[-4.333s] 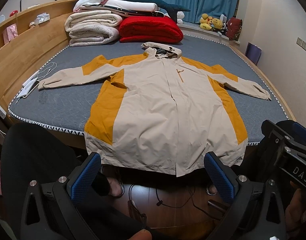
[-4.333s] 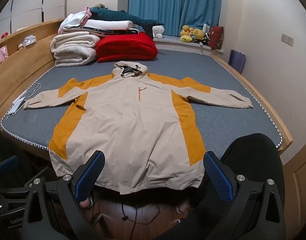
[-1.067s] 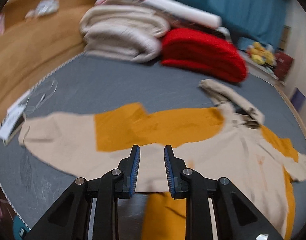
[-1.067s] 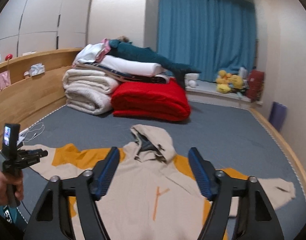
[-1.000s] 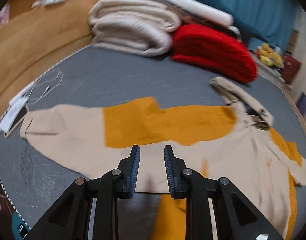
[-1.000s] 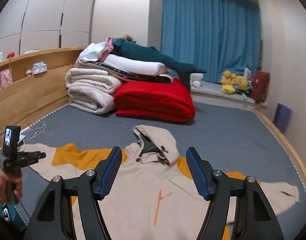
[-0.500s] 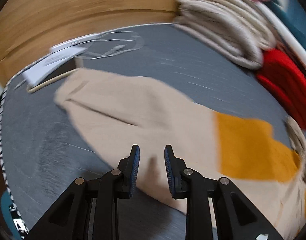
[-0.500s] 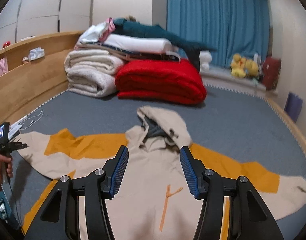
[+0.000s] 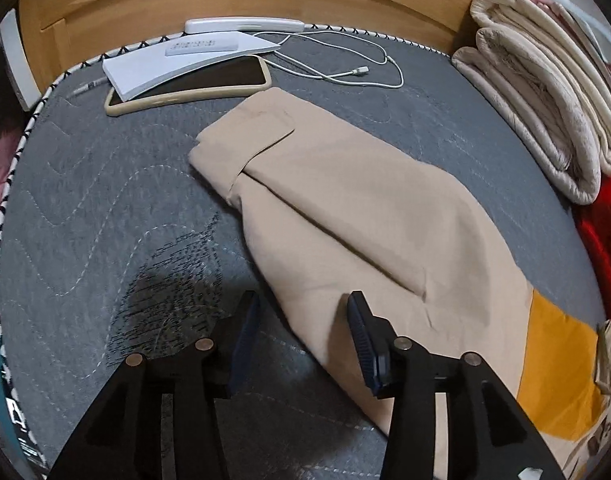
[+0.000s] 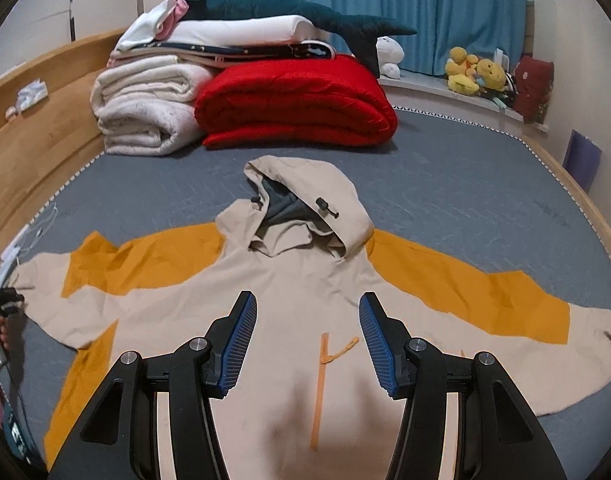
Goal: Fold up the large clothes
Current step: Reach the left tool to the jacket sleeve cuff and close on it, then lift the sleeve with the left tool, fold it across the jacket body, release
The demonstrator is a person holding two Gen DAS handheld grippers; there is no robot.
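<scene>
left gripper (image 9: 301, 334) open astride sleeve (image 9: 345, 216) edge.

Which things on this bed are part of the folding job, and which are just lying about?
Part of the job:
- jacket, spread flat
- its sleeve
- left gripper, open over the sleeve's edge
- right gripper, open over the chest

Lying about:
- phone
- white cable
- folded quilts
- red duvet
- plush shark
</scene>
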